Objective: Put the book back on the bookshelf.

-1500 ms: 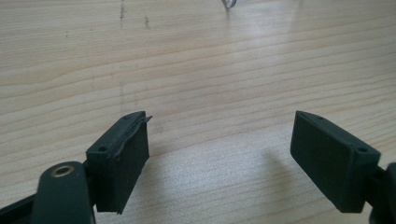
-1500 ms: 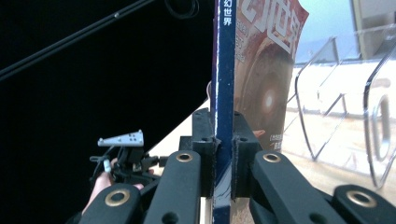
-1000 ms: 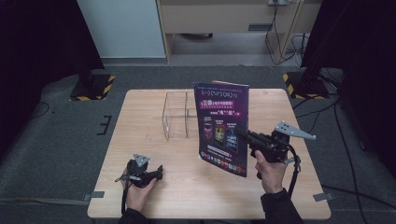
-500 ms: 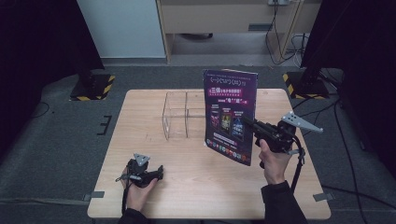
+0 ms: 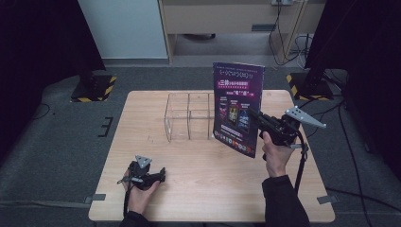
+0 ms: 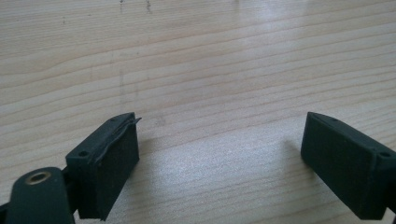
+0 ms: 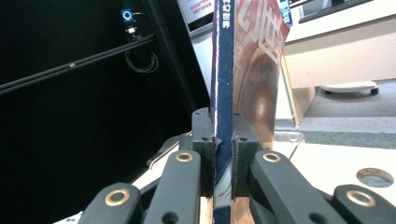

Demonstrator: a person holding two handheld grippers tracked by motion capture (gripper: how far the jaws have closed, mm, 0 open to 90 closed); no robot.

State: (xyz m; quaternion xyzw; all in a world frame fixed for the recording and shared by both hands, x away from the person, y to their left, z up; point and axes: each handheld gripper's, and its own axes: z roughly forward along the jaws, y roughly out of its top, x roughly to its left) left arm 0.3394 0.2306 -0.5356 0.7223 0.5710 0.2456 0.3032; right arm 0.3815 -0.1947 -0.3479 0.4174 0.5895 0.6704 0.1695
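Note:
A purple magazine (image 5: 238, 106) with white and pink print stands upright in the air over the right half of the table, its lower edge just right of a clear acrylic rack (image 5: 189, 117). My right gripper (image 5: 259, 119) is shut on the magazine's right edge; in the right gripper view the blue spine (image 7: 223, 84) is clamped between the two jaws of my right gripper (image 7: 223, 140). My left gripper (image 5: 161, 174) rests on the table near the front left, held by a hand. In the left gripper view my left gripper (image 6: 219, 154) is open over bare wood.
The light wooden table (image 5: 142, 137) has the clear rack with several slots at its middle back. Two black stands with yellow-black striped bases (image 5: 92, 87) flank the table on the grey floor. A beige cabinet (image 5: 231, 19) stands behind.
My right gripper has carried the magazine upward and to the right, away from the person and closer to the rack's right end. The left gripper has stayed still.

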